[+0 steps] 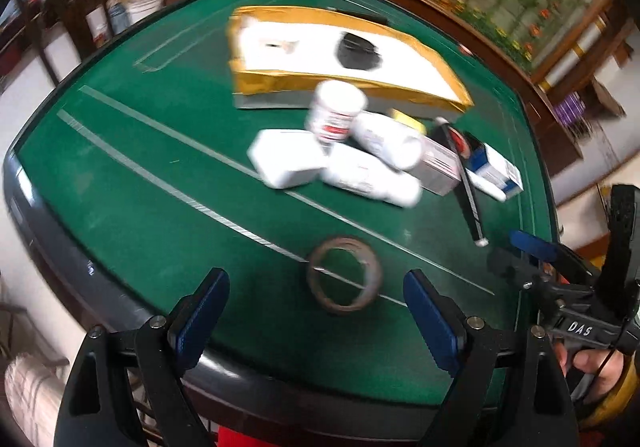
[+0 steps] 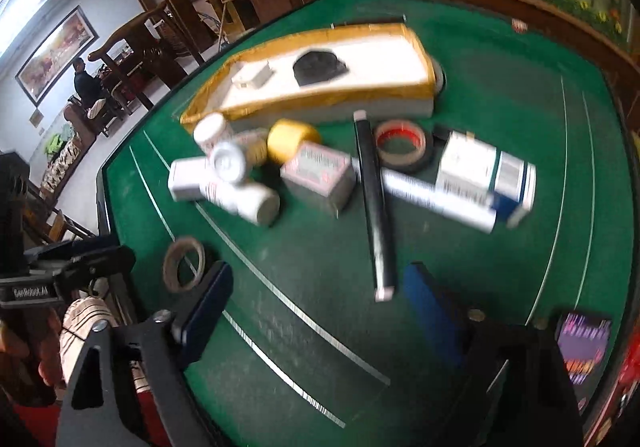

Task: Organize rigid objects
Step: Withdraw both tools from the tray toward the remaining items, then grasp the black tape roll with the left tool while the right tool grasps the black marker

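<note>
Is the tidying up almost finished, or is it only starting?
Only starting. The tray already holds a black thing and a small box. Both the left gripper and the right gripper are open and empty. The bottles, boxes and tape rolls are left.

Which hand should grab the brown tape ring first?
Probably left. The brown tape ring lies just ahead of the open left gripper, almost between its fingers. The right gripper is open too, but the ring sits off to its side.
</note>
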### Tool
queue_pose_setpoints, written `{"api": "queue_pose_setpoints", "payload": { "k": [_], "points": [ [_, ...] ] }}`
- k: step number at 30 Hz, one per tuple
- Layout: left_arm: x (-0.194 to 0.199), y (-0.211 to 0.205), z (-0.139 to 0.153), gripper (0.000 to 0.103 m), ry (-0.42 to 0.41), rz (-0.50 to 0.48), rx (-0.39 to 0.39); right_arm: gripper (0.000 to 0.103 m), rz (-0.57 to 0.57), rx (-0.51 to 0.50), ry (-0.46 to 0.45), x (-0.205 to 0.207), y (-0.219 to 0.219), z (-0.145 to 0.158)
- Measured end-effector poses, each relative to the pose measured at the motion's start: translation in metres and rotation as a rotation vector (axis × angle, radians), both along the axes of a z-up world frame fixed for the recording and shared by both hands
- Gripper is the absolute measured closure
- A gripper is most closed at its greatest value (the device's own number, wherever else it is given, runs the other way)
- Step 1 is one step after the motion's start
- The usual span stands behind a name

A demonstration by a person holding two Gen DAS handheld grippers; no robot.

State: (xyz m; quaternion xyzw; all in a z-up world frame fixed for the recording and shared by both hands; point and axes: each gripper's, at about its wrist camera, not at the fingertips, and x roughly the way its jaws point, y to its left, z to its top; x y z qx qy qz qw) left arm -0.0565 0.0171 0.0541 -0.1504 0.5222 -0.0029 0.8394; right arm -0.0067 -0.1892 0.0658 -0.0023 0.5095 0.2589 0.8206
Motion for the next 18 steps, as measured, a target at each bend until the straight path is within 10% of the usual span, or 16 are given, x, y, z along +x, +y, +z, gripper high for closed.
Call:
{"api": "queue_pose_setpoints", "payload": {
  "k": [6,10,18],
  "points": [
    [0.018,-0.039,-0.025,0.012,0.107,-0.110,0.110,0.018,-0.020,-0.004,-0.012,-0.006,-0.014,0.000],
    [0.023,-0.045,-0.040,0.044,0.140,-0.124,0.154,0.031,-0.027,-0.015,0.009,-0.002,-0.021,-0.003],
    [0.010,-0.050,-0.045,0.044,0.094,-0.138,0.187,0.054,-0.010,-0.105,0.010,0.031,0.003,-0.019]
  ]
}}
